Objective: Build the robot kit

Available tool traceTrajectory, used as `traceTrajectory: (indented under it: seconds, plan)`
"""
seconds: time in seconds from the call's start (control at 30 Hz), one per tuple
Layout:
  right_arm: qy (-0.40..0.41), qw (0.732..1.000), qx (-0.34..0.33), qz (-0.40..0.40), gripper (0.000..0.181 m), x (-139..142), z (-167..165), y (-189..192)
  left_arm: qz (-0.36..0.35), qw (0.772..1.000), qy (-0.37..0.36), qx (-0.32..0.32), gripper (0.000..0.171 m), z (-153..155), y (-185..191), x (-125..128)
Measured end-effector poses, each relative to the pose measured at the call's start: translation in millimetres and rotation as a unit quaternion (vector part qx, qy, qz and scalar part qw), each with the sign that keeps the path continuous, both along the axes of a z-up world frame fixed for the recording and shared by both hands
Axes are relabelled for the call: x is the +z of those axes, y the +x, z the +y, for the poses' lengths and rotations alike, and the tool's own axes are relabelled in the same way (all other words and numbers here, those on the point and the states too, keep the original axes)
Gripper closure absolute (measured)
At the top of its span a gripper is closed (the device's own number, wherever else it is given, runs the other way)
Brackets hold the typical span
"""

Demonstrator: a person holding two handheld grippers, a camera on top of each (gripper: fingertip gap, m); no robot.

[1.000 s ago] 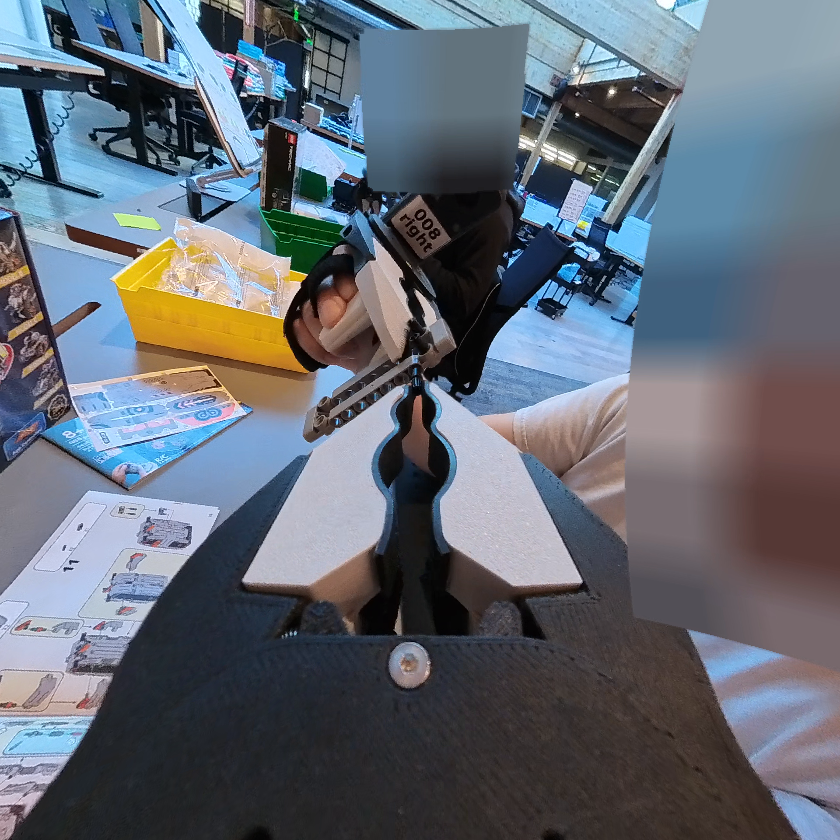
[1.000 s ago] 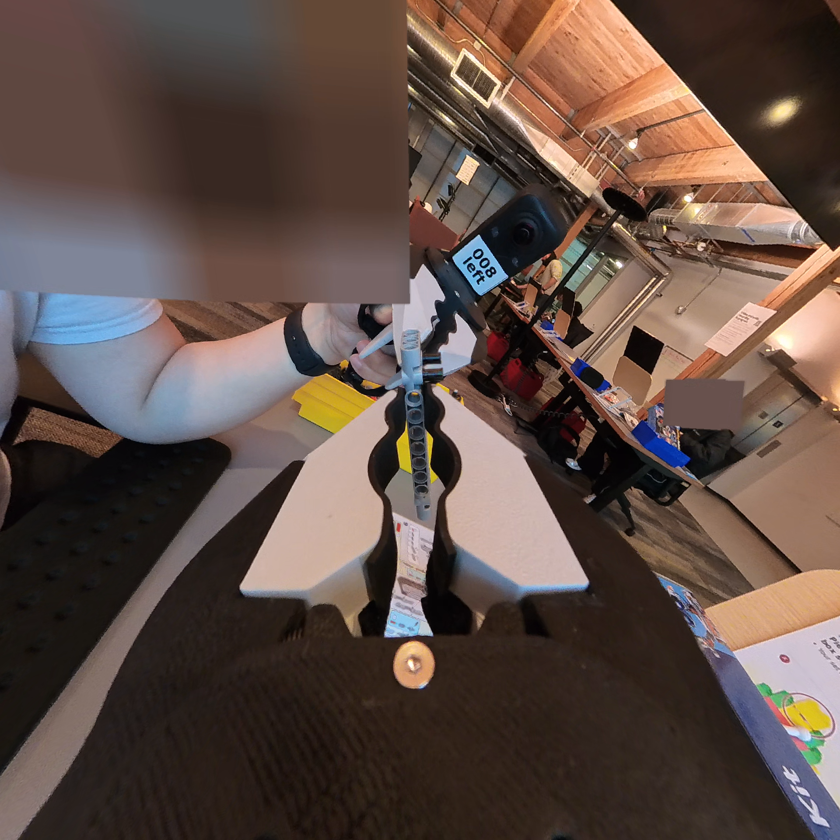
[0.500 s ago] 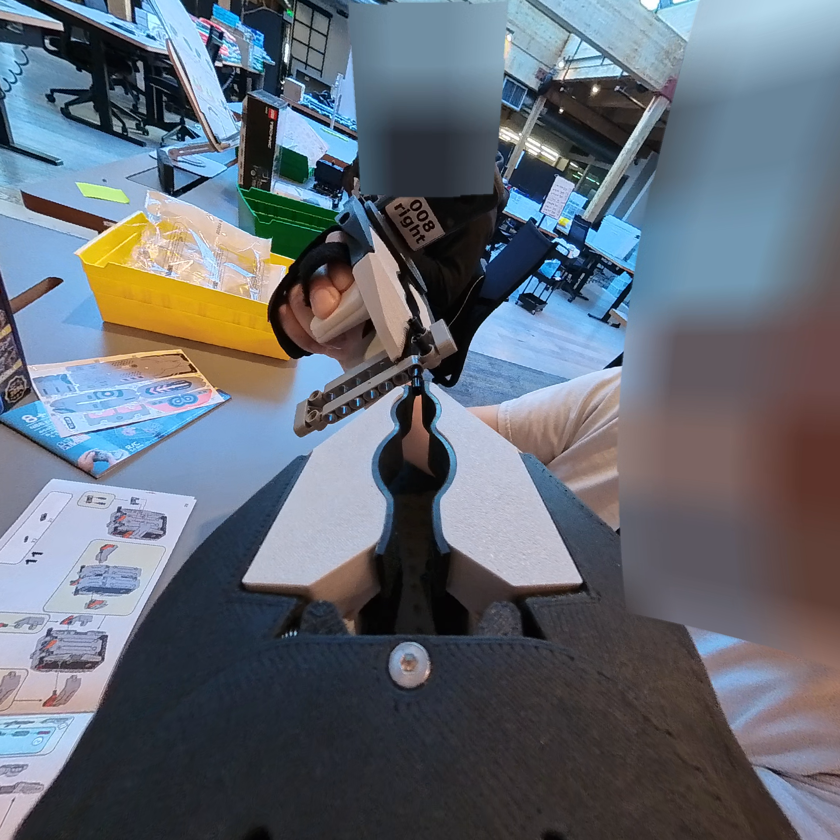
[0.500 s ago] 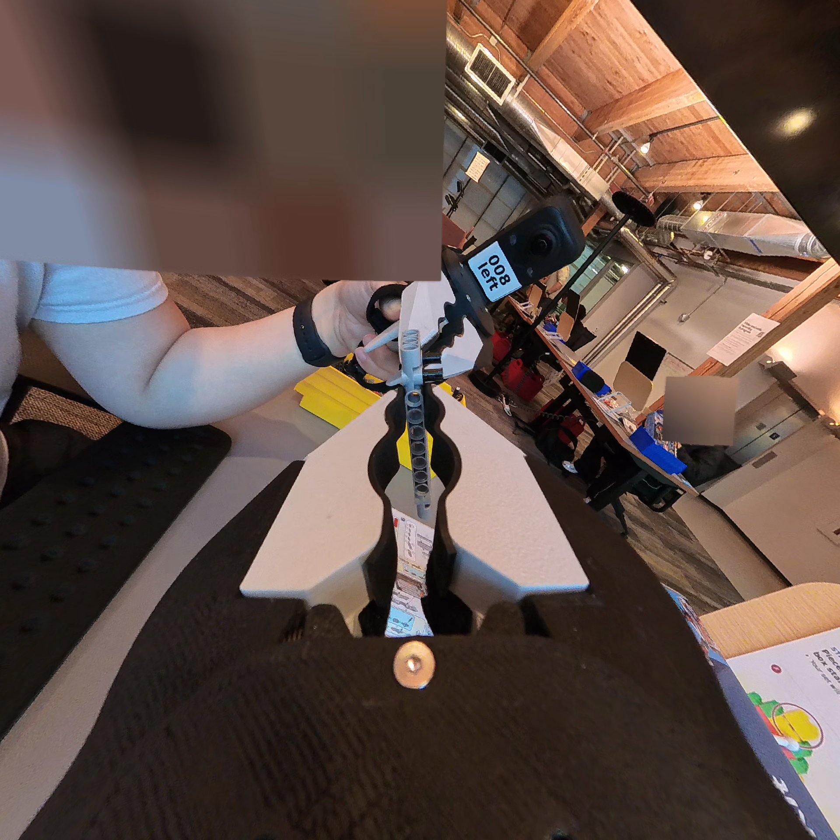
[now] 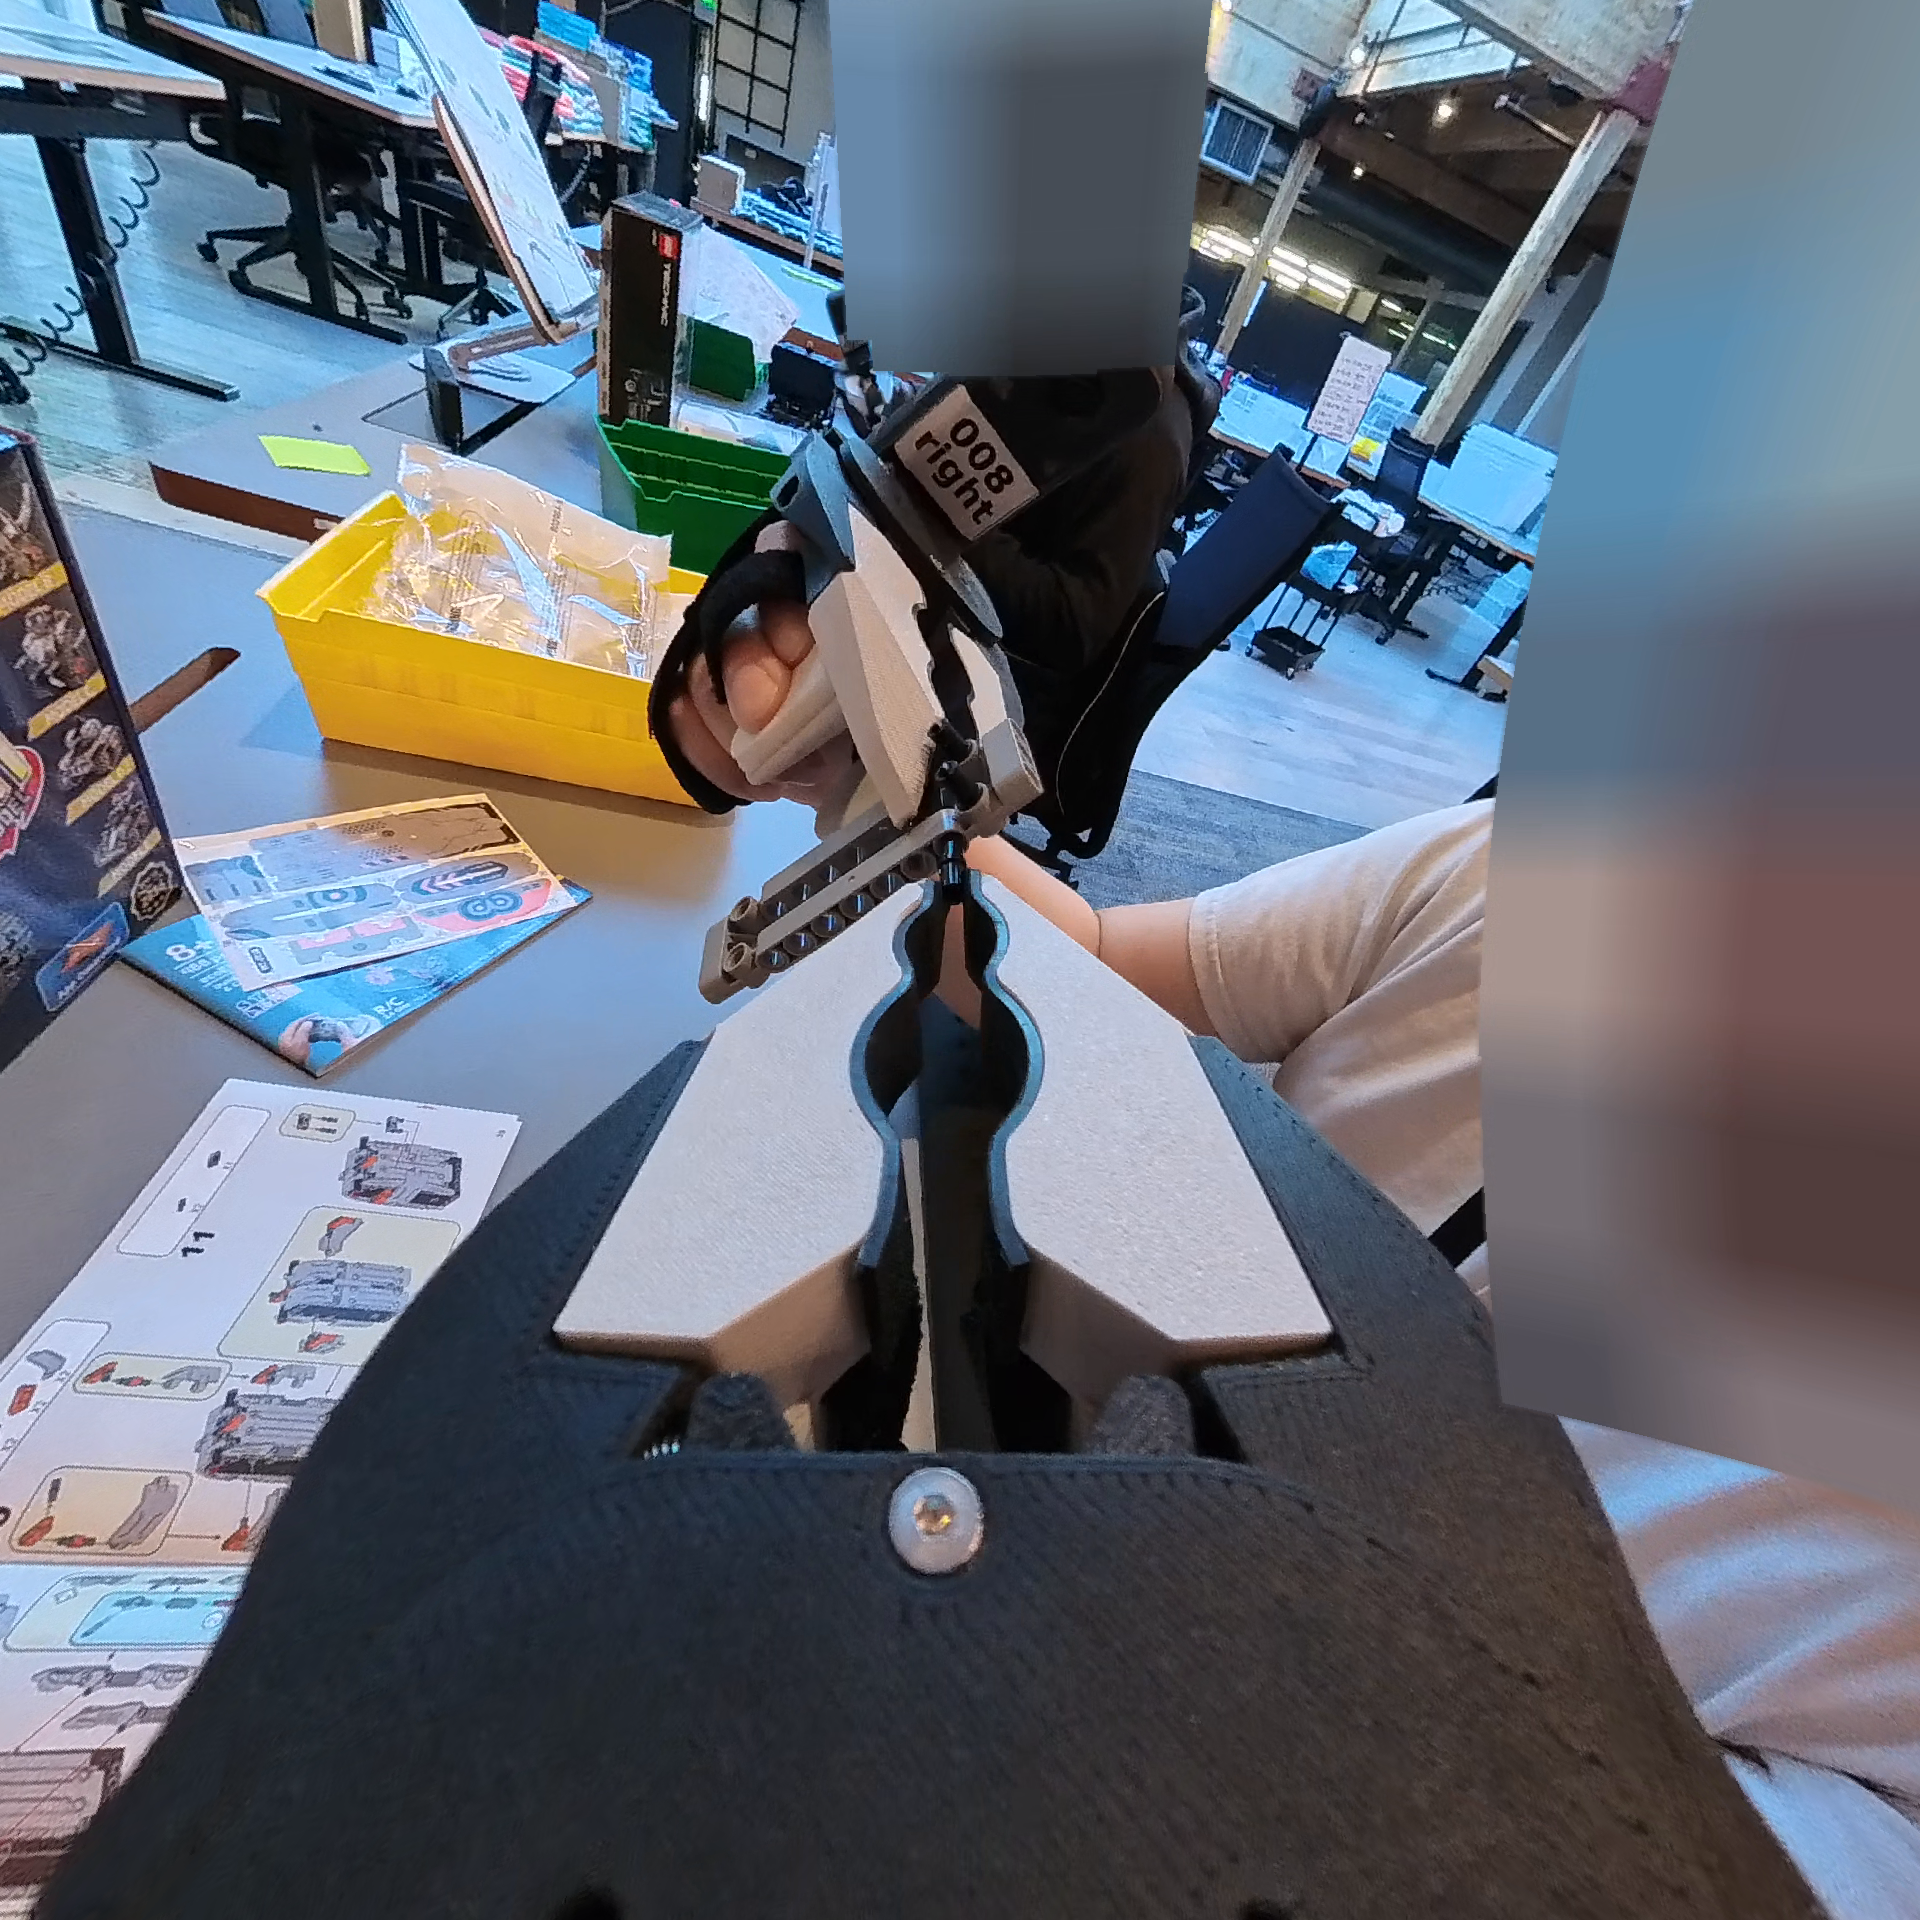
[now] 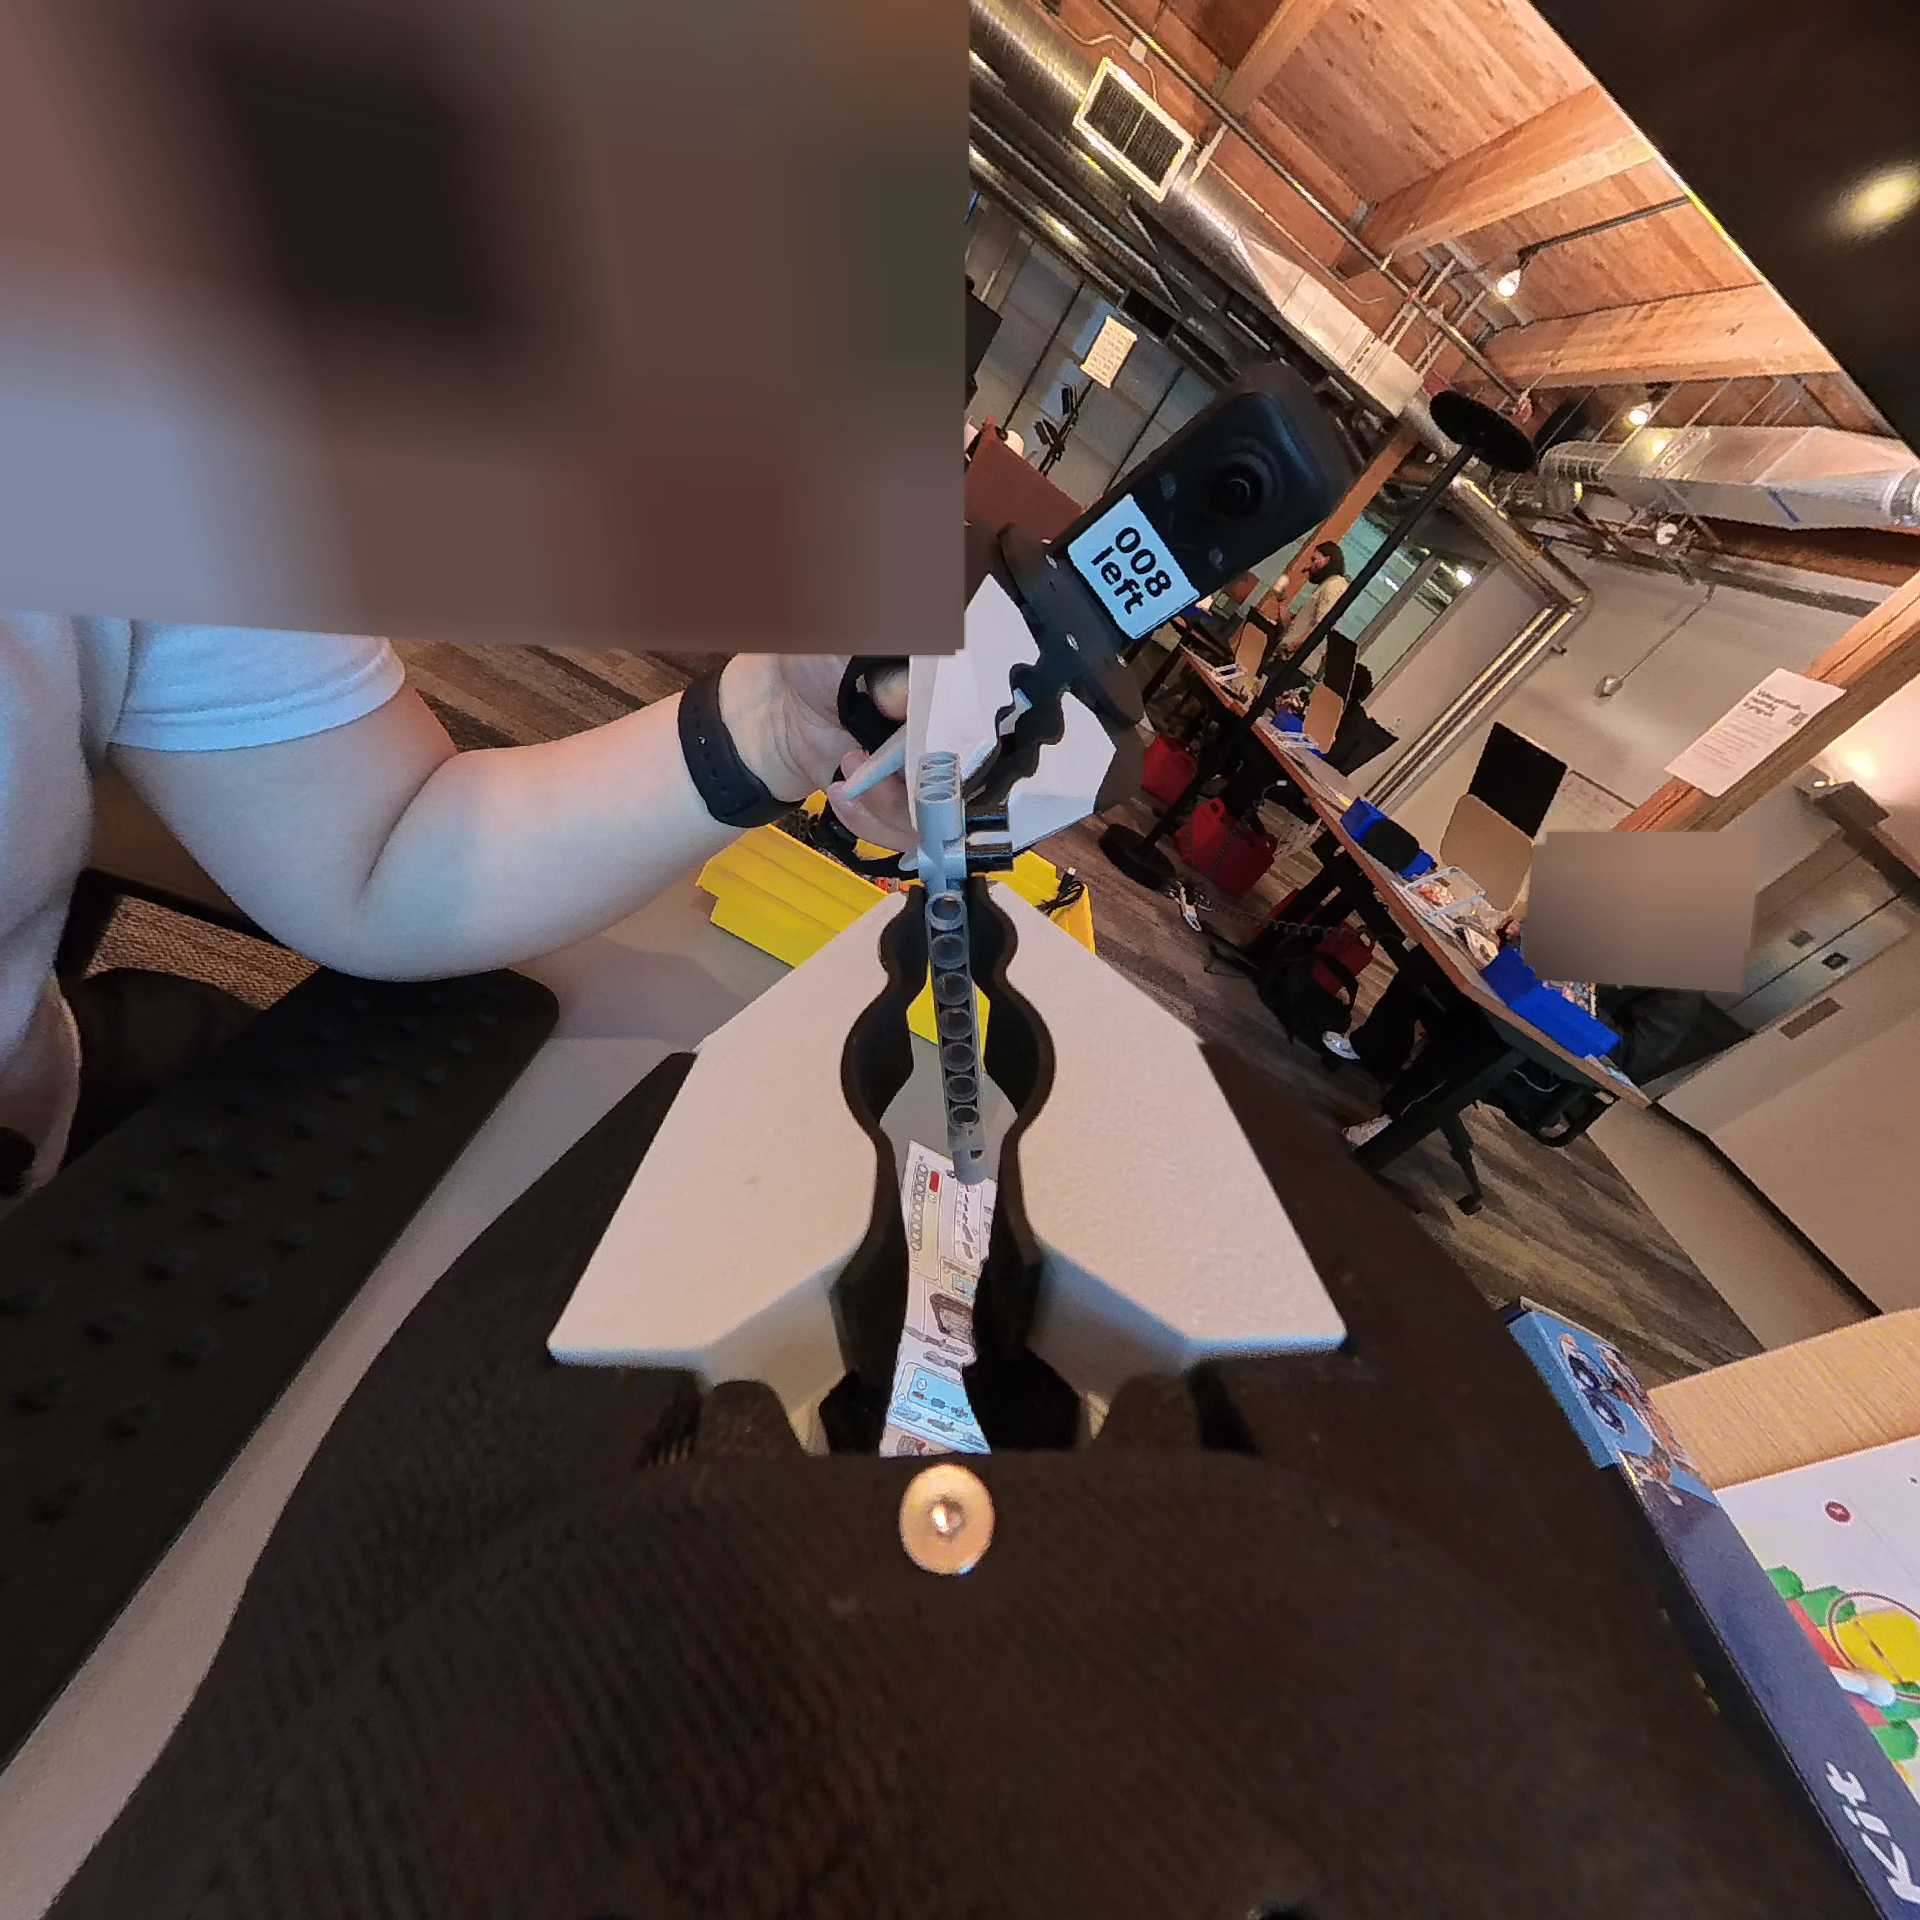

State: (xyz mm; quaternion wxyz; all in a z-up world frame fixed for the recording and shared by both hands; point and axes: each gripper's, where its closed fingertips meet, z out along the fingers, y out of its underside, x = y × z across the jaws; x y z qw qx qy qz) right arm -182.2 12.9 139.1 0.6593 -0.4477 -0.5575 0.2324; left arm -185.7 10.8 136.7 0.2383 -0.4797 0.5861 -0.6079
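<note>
My right gripper is shut on a grey beam with a row of holes. The beam runs back between its fingers and sticks up past the tips. In the left wrist view the same beam slants down to the left from the right gripper. My left gripper is shut on a small black pin, whose tip touches the beam's upper end. Both grippers face each other above the grey table. The left gripper shows in the right wrist view just beyond the beam.
A yellow bin with clear plastic bags and a green bin stand behind. Instruction sheets, a booklet and a dark box lie at the left. A black mat and an open box flank the right gripper. Left and right tips are no more than a few centimetres apart.
Both views have shifted slightly as the grippers moved a little together. The pin stays at the beam's end and both holds are unchanged.
</note>
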Motion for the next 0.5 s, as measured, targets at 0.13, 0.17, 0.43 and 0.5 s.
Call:
traceTrajectory:
  seconds: [0.13, 0.17, 0.43, 0.5]
  plan:
    - [-0.004, 1.000, 0.000, 0.000, 0.175, -0.3, 0.1, -0.4, 0.000, 1.000, 0.001, 0.000, 0.170, 0.2, -0.4, -0.3]
    - [-0.004, 1.000, 0.001, 0.001, 0.175, -0.3, 0.1, -0.7, 0.000, 1.000, 0.000, 0.000, 0.171, 0.2, -0.5, -0.2]
    - [-0.006, 1.000, -0.002, -0.006, 0.175, -2.3, 0.5, -1.3, 0.005, 1.000, 0.005, 0.002, 0.170, 0.8, -1.2, -1.7]
    - [-0.006, 1.000, -0.002, -0.008, 0.175, -2.7, 0.1, -1.3, 0.005, 1.000, 0.007, 0.002, 0.170, 0.4, -1.2, -2.0]
